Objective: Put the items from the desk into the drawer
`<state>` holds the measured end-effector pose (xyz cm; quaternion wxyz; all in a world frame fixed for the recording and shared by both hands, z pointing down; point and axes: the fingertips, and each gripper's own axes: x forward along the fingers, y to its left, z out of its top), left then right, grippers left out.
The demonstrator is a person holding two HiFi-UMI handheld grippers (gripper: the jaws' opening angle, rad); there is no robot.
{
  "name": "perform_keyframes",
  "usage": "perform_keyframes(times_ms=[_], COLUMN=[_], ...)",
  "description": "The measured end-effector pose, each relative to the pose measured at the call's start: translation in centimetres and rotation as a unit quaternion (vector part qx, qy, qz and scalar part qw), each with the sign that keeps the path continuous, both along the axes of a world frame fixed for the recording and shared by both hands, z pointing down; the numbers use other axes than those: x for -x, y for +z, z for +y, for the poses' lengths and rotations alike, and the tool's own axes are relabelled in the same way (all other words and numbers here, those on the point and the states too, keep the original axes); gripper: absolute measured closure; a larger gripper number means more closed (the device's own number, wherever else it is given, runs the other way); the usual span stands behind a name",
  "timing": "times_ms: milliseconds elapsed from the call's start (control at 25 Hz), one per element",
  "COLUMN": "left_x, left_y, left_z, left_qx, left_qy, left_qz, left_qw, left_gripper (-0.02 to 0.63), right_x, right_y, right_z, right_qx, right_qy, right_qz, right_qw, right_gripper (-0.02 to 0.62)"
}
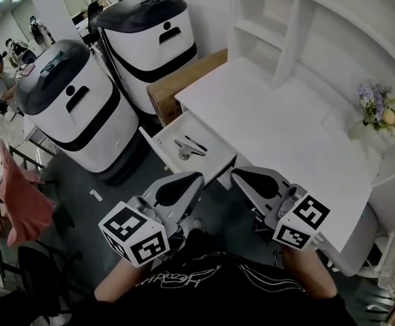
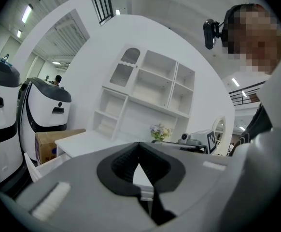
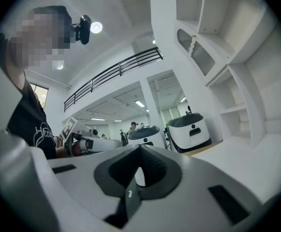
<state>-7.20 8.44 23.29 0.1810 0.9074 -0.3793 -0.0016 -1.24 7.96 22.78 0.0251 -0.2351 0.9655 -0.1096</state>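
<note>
Head view is showing the task looking nearly finished: your wide white counter (image 1: 272, 121) is lying bare except for one small bunch of purple and yellow flowers (image 1: 377, 109). The one open white drawer (image 1: 158, 143) is holding what seem to be two slim items, one dark stick (image 1: 196, 143) and one silvery piece (image 1: 185, 151). Your left tongs (image 1: 192, 179) and right tongs (image 1: 241, 176) are both sitting fully closed, gripping nothing, well short of the drawer.

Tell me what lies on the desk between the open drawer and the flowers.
Nothing: the head view shows bare desk from drawer to flowers.
</note>
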Motion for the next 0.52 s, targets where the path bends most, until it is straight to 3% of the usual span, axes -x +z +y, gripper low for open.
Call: perform_keyframes(times_ms=[520], left_x=[-0.9], left_y=[-0.8], left_z=[3.6], left_qx=[-0.019], left_qy=[0.000], left_qz=[-0.005], left_qw=[0.9998], left_gripper=[0.597], right_x=[-1.1], right_y=[-1.0], right_z=[3.8], right_qx=[-0.020], right_qy=[0.003], right_qz=[0.002], right_qw=[1.000], right_gripper=[0.586])
